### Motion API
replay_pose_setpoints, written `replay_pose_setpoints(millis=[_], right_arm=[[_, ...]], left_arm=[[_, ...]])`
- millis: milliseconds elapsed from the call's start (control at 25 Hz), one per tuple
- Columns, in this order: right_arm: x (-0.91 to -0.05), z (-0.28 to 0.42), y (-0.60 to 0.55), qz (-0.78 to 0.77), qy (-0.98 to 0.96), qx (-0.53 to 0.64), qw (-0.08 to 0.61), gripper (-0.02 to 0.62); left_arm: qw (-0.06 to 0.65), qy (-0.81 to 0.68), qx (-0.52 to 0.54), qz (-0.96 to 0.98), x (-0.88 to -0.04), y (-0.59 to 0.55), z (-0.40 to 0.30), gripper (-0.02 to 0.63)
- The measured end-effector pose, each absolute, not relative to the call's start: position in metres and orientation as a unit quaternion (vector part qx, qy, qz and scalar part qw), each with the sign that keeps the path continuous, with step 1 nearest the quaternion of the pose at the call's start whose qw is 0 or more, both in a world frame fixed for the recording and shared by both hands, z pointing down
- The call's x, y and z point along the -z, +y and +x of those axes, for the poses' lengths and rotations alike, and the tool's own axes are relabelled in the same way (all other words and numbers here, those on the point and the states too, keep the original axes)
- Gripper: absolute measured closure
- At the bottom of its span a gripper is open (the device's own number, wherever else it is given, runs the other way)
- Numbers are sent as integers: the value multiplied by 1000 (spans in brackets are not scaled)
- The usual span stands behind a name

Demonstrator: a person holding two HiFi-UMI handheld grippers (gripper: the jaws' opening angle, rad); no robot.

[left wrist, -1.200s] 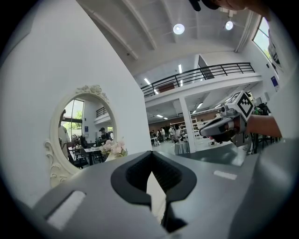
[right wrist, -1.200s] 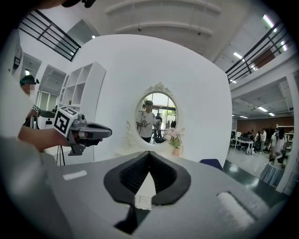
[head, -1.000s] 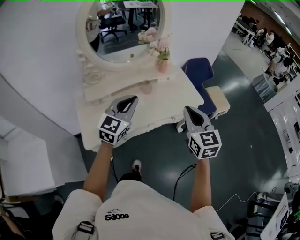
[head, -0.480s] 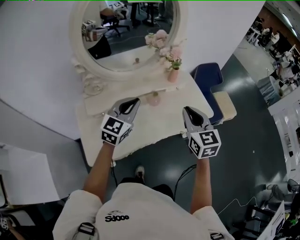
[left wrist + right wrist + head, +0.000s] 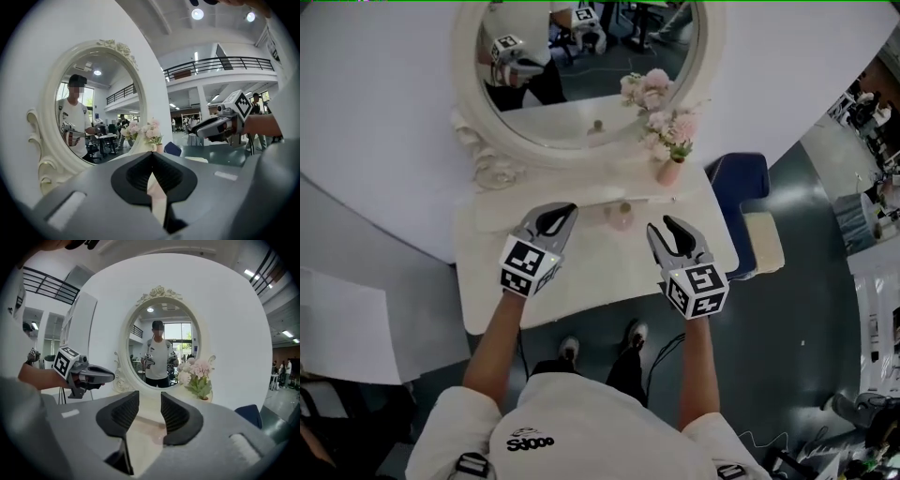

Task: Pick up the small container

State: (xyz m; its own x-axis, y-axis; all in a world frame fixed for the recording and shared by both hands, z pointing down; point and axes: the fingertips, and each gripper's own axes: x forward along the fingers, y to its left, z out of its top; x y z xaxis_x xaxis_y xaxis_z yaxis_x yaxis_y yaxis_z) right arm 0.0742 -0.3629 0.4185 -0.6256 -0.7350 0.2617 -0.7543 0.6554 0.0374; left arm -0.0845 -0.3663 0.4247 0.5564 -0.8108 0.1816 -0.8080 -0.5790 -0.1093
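The small pale-pink container [image 5: 620, 217] sits at the back of the cream-white vanity table [image 5: 581, 286], just under the oval white-framed mirror [image 5: 581, 84]. I can't tell whether it stands on the raised shelf or just in front of it. It looks squat and upright, too small for me to read a long axis. To its right, near but apart, stands a pink vase of pink flowers [image 5: 668, 172], and past the table's right end is a dark-blue chair [image 5: 741, 183]. Nothing lies between the container and my grippers, only bare table top.

My right gripper [image 5: 662, 227] hovers just short of the container. Its jaws have just been opening and stand apart with nothing between the pads. My left gripper [image 5: 561, 214] hovers to the container's left with its jaws closed tip to tip, holding nothing.
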Motion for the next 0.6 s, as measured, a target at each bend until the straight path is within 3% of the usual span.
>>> replay_pose_setpoints(millis=[600], right_arm=[[-544, 48, -463, 291, -932, -91, 194, 408]], left_arm=[[-90, 598, 112, -789, -517, -387, -111, 588]])
